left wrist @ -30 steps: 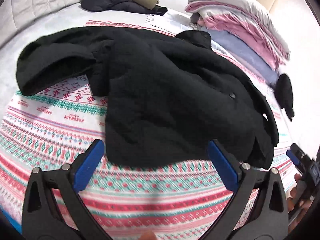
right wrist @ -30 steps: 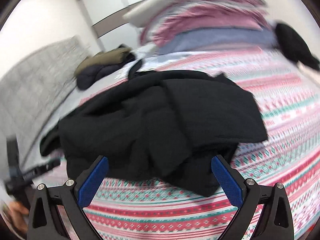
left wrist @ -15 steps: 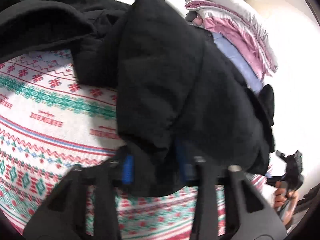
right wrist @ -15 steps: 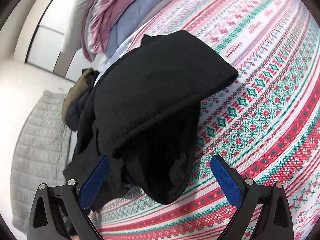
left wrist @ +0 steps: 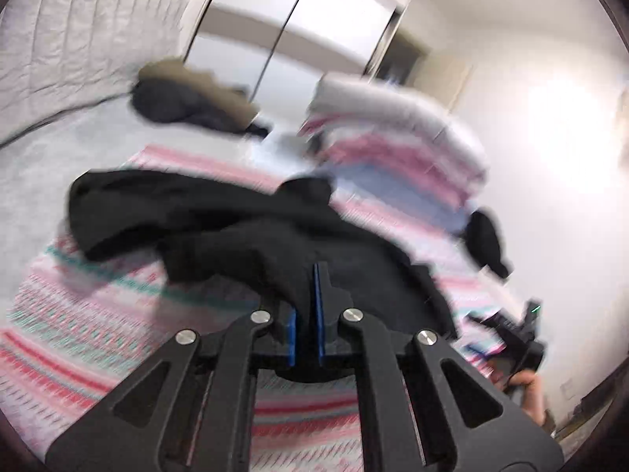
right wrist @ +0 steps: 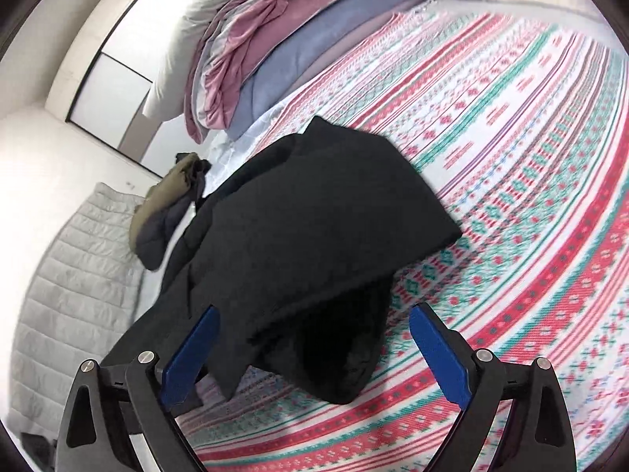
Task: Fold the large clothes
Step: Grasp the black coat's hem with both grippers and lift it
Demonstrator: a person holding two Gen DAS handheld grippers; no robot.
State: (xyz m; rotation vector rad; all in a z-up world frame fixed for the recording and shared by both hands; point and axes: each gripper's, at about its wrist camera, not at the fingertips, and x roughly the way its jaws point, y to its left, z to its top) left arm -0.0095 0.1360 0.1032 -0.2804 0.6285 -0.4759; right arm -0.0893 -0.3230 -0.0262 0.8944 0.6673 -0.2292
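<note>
Garment: I see a large black padded jacket [right wrist: 314,228] lying crumpled on the bed, on the patterned blanket, with its near hem lifted off the cover.
Fold: in my right view a flat upper panel lies over a darker bunched layer beneath it.
Left gripper [left wrist: 312,306]: my blue-padded fingers are pressed together on the jacket's near edge, with black fabric pinched between them; this view is blurred.
Right gripper [right wrist: 314,350]: my fingers stand wide apart and hold nothing; the jacket's lower corner lies between them without touching the pads.
Hand: in my left view a person's hand [left wrist: 528,387] holds the other black tool at the right edge.
Bed cover: red, teal and white knitted-pattern blanket [right wrist: 530,181] spread under the jacket.
Bedding: a stack of folded white, pink and lilac quilts [right wrist: 251,51] sits beyond the jacket.
Other clothes: an olive and dark navy coat [right wrist: 165,212] lies near the grey quilted headboard [right wrist: 70,287].
Background: white wardrobe doors [left wrist: 298,35] stand behind the bed.
</note>
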